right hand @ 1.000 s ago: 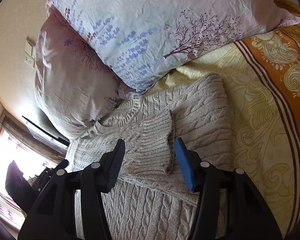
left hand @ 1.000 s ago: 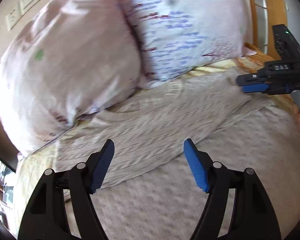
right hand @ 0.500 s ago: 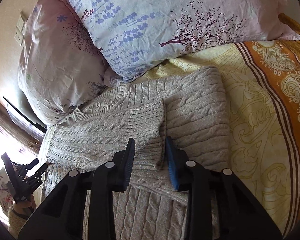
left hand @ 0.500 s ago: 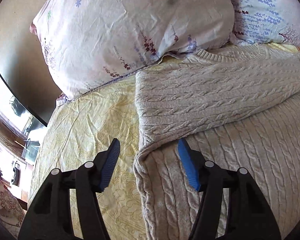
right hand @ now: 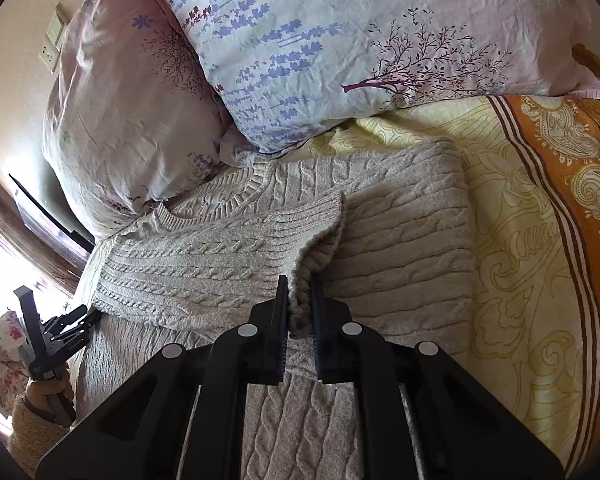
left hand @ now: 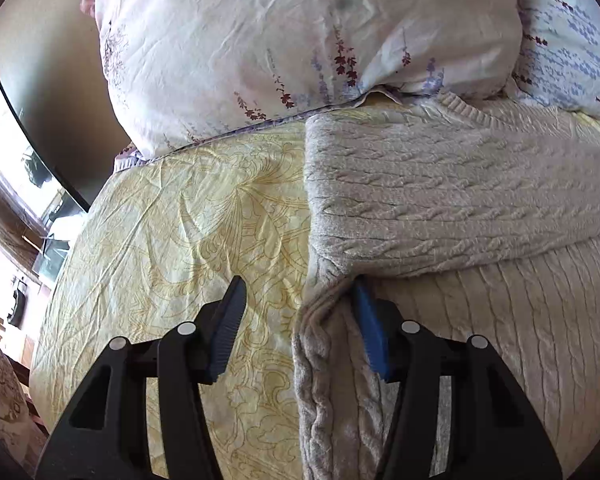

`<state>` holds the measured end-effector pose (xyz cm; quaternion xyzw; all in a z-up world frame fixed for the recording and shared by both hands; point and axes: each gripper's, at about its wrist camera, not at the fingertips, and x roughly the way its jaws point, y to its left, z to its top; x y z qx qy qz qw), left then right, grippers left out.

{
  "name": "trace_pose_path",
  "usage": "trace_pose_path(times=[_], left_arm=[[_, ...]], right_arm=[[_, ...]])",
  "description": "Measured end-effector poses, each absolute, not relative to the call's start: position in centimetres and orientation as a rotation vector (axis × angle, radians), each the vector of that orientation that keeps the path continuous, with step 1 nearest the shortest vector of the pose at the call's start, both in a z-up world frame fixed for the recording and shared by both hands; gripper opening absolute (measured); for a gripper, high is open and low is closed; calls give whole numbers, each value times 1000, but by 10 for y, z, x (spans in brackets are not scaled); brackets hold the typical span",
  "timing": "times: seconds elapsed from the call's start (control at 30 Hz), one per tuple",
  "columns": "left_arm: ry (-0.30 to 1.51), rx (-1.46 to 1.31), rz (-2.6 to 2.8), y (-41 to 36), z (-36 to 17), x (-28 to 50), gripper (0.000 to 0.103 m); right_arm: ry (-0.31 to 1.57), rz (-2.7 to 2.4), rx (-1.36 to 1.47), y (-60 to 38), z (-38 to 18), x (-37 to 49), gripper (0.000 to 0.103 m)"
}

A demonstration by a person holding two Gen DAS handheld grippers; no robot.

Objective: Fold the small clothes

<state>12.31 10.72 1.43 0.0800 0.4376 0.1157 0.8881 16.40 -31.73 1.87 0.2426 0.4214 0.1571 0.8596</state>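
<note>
A beige cable-knit sweater [right hand: 400, 240] lies flat on the bed, its sleeves folded across the body. My right gripper [right hand: 299, 312] is shut on the ribbed cuff [right hand: 312, 236] of the folded sleeve, which bunches between the jaws. My left gripper [left hand: 298, 312] is open at the sweater's left side edge [left hand: 316, 320], where the sleeve fold [left hand: 420, 208] meets the body; the jaws straddle the edge, the right pad under the fold. The left gripper also shows in the right wrist view [right hand: 80, 320], at the far left.
Two floral pillows [right hand: 340, 40] [left hand: 300, 32] lie against the sweater's collar at the head of the bed. The yellow patterned bedsheet [left hand: 188, 240] spreads left of the sweater; an orange bordered cover [right hand: 572, 184] lies to the right. A window is at far left.
My right gripper has closed on the sleeve cuff. My left gripper has swung left to the sweater's side edge and moved in around it, still open.
</note>
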Motion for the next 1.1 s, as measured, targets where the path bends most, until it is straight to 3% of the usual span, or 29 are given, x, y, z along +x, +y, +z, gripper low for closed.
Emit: trace_pose_path(times=[0.27,0.4,0.47,0.53,0.6,0.97,1.1], left_arm=[[913,84,199,111,16,114,56],[907,-16,74,118,23,89,64],[905,-85,-2,124,25,74,65],[907,-133,-59,130,26,61,70],[907,-165,-98,134,25,48,71],[895,-439,-290,157,10,-5,69],[891,-535,-377,154,5,-27,59]], right_arm=[[860,310,388,-310,32,151,10],[905,257,315,-300,27,144,11],[906,262,338,-304,29,131,18],[910,290,396,-315,32,114,53],[895,295,427,-328,35,94,62],[971,277,563,-372,9,6,61],[982,412,674,-360,1,-20,54]])
